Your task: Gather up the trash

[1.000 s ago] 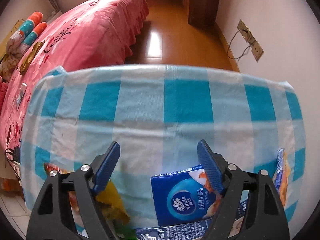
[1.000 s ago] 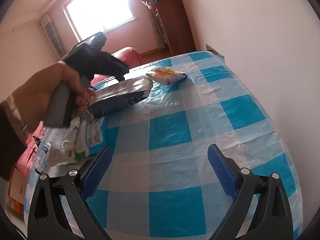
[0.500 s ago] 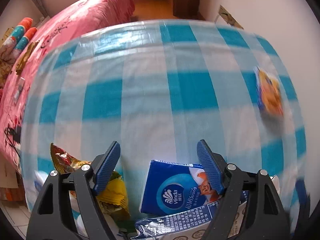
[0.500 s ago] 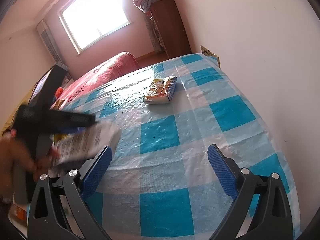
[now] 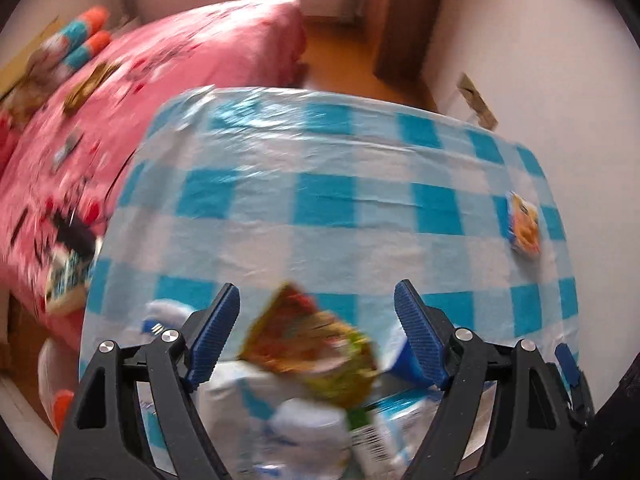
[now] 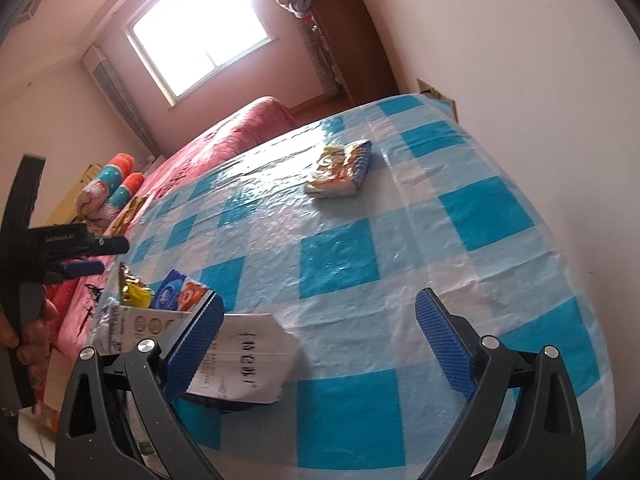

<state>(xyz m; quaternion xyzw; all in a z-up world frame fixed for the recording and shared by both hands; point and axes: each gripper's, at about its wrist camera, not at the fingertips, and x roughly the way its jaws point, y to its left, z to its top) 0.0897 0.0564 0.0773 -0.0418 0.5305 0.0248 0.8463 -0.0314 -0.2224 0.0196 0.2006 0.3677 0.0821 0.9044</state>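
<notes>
On the counter (image 6: 340, 264), which is covered by a blue-and-white checked cloth, a small heap of trash is gathered at the near left edge: a white printed carton (image 6: 244, 360) lying flat, a blue tissue pack (image 6: 180, 292) behind it and a crumpled yellow wrapper (image 6: 134, 288) beside that. A further snack packet (image 6: 340, 168) is seen well apart from the heap, toward the far side of the counter near the wall. In the left wrist view the same heap is found below the left hand-held gripper (image 5: 316, 312), with a red and yellow wrapper (image 5: 312, 348) lying on top of the white and blue packaging; this view is blurred. The left hand-held gripper is released, its blue pads standing wide with nothing pressed between them. The right hand-held gripper (image 6: 320, 328) is likewise released and empty over the cloth, its left finger just beside the carton. A pink bed (image 5: 160, 80) is seen beyond the counter.
</notes>
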